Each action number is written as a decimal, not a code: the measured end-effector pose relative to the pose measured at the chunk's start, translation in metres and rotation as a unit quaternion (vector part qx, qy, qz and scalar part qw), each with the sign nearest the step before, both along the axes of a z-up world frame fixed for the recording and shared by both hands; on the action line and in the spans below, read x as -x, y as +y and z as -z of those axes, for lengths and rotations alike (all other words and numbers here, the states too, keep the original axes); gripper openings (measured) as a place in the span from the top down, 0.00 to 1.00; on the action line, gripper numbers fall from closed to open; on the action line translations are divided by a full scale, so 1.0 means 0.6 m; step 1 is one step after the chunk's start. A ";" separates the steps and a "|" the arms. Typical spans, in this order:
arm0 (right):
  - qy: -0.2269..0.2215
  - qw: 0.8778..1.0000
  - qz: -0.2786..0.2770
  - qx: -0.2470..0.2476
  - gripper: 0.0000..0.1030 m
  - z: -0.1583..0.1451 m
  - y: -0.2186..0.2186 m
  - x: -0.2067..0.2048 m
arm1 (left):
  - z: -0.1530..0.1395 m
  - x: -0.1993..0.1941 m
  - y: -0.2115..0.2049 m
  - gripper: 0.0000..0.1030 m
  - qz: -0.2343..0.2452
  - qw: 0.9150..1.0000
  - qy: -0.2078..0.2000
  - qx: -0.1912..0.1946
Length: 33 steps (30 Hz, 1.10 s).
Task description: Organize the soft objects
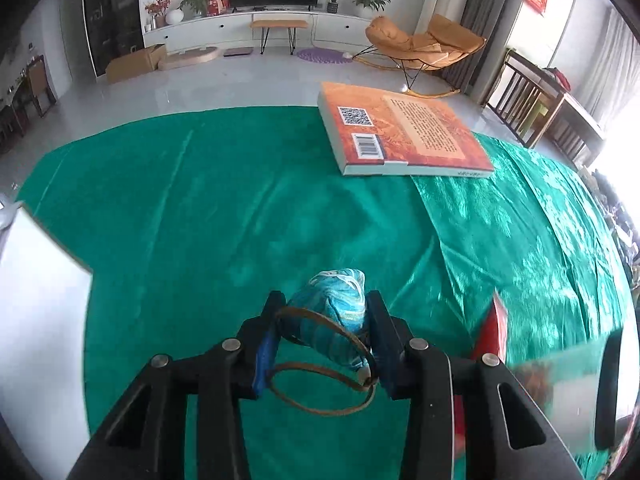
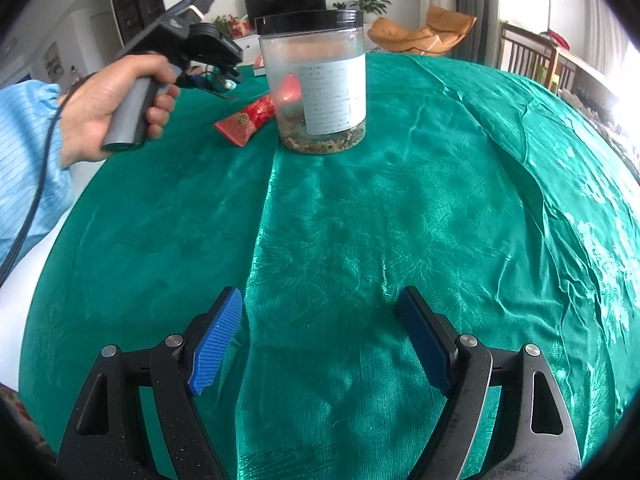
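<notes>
Living room, green tablecloth, orange book at its far edge.

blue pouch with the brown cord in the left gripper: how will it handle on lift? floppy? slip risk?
The blue pouch looks like soft fabric bulging between the left gripper pads, so it probably squashes and sags rather than staying rigid. Likely light. Its brown cord hangs in loose loops and may dangle or snag.
</notes>
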State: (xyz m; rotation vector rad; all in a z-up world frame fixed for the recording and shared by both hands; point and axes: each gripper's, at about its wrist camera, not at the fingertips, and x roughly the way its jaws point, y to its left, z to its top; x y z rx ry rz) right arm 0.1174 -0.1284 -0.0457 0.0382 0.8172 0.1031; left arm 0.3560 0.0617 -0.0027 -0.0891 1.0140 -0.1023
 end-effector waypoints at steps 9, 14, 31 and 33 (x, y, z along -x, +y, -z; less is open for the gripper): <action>0.005 1.000 0.002 0.026 0.19 0.003 0.013 -0.002 | 0.003 0.228 0.055 0.58 -0.014 0.999 0.021 -0.036; 0.005 1.000 0.002 0.026 0.19 0.002 0.011 0.000 | 0.039 0.284 0.080 0.15 -0.051 0.997 0.018 -0.063; 0.006 0.999 0.002 0.031 0.19 0.002 0.010 0.001 | 0.093 0.334 0.080 0.00 -0.046 0.997 -0.019 -0.063; 0.006 0.999 0.002 0.032 0.19 0.002 0.011 0.001 | 0.093 0.334 0.080 0.00 -0.048 0.997 -0.023 -0.062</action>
